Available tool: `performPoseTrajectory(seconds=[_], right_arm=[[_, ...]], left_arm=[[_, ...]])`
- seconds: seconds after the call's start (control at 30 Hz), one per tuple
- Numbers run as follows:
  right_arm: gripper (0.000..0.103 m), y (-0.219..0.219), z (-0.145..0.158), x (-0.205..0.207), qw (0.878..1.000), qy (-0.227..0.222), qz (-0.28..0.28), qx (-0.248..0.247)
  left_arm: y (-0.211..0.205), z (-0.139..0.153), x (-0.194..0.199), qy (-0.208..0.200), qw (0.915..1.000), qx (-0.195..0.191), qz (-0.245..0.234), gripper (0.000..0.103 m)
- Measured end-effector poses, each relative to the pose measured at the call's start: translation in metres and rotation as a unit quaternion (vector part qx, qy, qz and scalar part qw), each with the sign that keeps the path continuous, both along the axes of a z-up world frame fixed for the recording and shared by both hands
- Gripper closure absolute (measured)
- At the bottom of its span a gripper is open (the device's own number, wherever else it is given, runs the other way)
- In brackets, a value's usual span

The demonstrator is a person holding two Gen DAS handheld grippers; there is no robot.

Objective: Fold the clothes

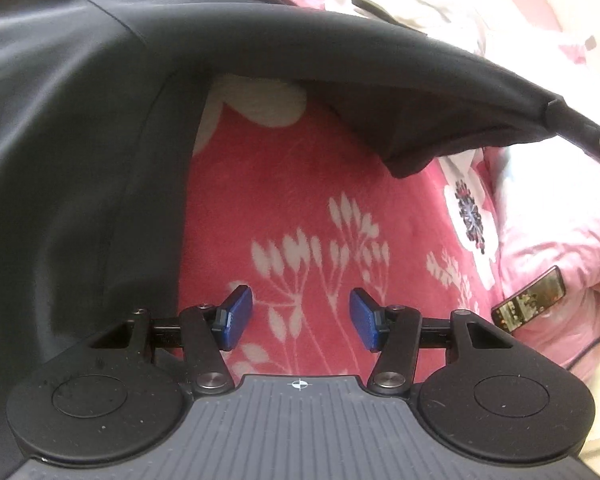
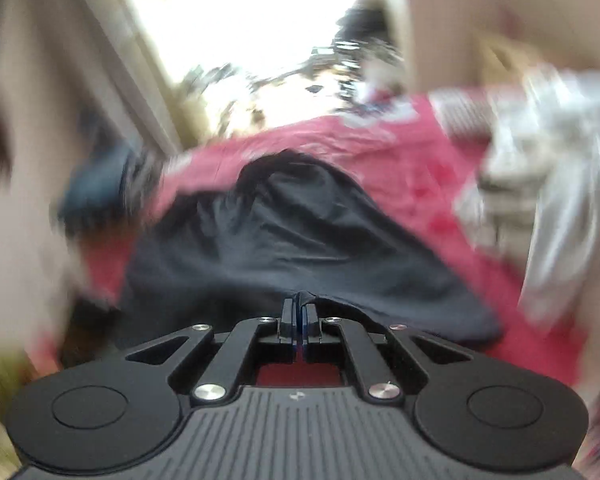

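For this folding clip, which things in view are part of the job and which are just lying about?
Part of the job:
- black garment, lifted over the red blanket
- right gripper, jaws shut on the garment's edge
- left gripper, jaws open, holding nothing

Lying about:
- phone on the pink bedding
- pale clothes, blurred

Both grippers — left gripper [image 1: 301,318], right gripper [image 2: 300,316] — share black linkages, silver screws, round black discs, ribbed grey bases; blue pads [image 1: 236,317] at centre frame.

The garment [image 1: 80,160] is being cut off by the left edge. The room behind the blanket [image 2: 400,152] is being blurred beyond telling.
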State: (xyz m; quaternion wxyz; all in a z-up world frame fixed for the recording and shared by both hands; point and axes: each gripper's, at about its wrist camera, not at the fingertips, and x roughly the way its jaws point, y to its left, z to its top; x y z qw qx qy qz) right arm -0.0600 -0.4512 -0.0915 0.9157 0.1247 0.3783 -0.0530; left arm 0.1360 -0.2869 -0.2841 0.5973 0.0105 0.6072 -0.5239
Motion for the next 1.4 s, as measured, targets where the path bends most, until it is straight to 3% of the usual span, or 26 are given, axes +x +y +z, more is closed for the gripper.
performPoseTrajectory(seconds=[0.07, 0.13, 0.23, 0.37, 0.4, 0.47, 0.53, 0.63, 0.73, 0.8, 0.87, 0.9, 0.97, 1.03, 1.1, 1.2, 1.27, 1.4], right_arm=[[0.099, 0.007, -0.017, 0.007, 0.999, 0.04, 0.027, -0.012], [0.099, 0.01, -0.049, 0.003, 0.996, 0.084, 0.031, 0.015], [0.098, 0.011, -0.104, -0.011, 0.985, 0.148, 0.012, 0.086], [0.097, -0.001, -0.158, -0.034, 0.956, 0.202, -0.051, 0.206], [0.094, -0.008, -0.156, -0.043, 0.953, 0.19, -0.067, 0.225], [0.079, -0.023, -0.15, -0.058, 0.948, 0.161, -0.101, 0.255], [0.074, -0.045, -0.137, -0.071, 0.949, 0.12, -0.142, 0.253], [0.074, -0.078, -0.118, -0.076, 0.955, 0.058, -0.196, 0.216], [0.074, -0.092, -0.106, -0.051, 0.972, 0.029, -0.186, 0.137], [0.075, -0.094, -0.102, -0.028, 0.982, 0.024, -0.167, 0.083], [0.075, -0.1, -0.111, -0.009, 0.986, 0.025, -0.144, 0.076], [0.075, -0.103, -0.121, 0.001, 0.988, 0.035, -0.13, 0.078], [0.079, -0.107, -0.15, 0.017, 0.989, 0.095, -0.105, 0.042], [0.08, -0.118, -0.166, 0.019, 0.988, 0.108, -0.107, 0.021], [0.083, -0.134, -0.161, 0.014, 0.981, 0.094, -0.168, 0.026], [0.077, -0.147, -0.149, -0.001, 0.963, 0.082, -0.256, -0.013], [0.077, -0.157, -0.145, -0.017, 0.953, 0.073, -0.292, 0.026], [0.063, -0.168, -0.146, -0.051, 0.924, 0.042, -0.356, 0.134]], left_arm=[[0.001, 0.0, 0.001, 0.001, 1.0, 0.0, 0.0, 0.049], [0.002, 0.0, 0.003, 0.003, 1.0, -0.001, 0.0, 0.049], [0.004, 0.0, 0.005, 0.004, 1.0, -0.001, 0.0, 0.049], [0.001, 0.004, 0.006, 0.0, 1.0, -0.004, -0.008, 0.049], [-0.001, 0.006, 0.005, -0.002, 0.9999, -0.008, -0.011, 0.049], [-0.008, 0.011, 0.002, -0.007, 0.9996, -0.018, -0.02, 0.049], [-0.019, 0.018, -0.002, -0.013, 0.9989, -0.031, -0.032, 0.049], [-0.04, 0.026, -0.013, -0.027, 0.9968, -0.05, -0.057, 0.049], [-0.048, 0.021, -0.02, -0.034, 0.996, -0.04, -0.072, 0.049], [-0.052, 0.018, -0.025, -0.038, 0.9955, -0.033, -0.081, 0.049], [-0.057, 0.014, -0.03, -0.042, 0.9947, -0.025, -0.09, 0.049], [-0.059, 0.012, -0.032, -0.044, 0.9943, -0.021, -0.094, 0.049], [-0.063, 0.008, -0.037, -0.048, 0.9934, -0.014, -0.104, 0.049], [-0.068, 0.005, -0.041, -0.052, 0.9923, -0.006, -0.113, 0.049], [-0.072, 0.001, -0.046, -0.056, 0.991, 0.002, -0.122, 0.049], [-0.078, -0.005, -0.053, -0.062, 0.9888, 0.013, -0.135, 0.049], [-0.078, -0.004, -0.054, -0.066, 0.9878, 0.013, -0.141, 0.049], [-0.074, -0.003, -0.059, -0.084, 0.9838, 0.013, -0.158, 0.049]])
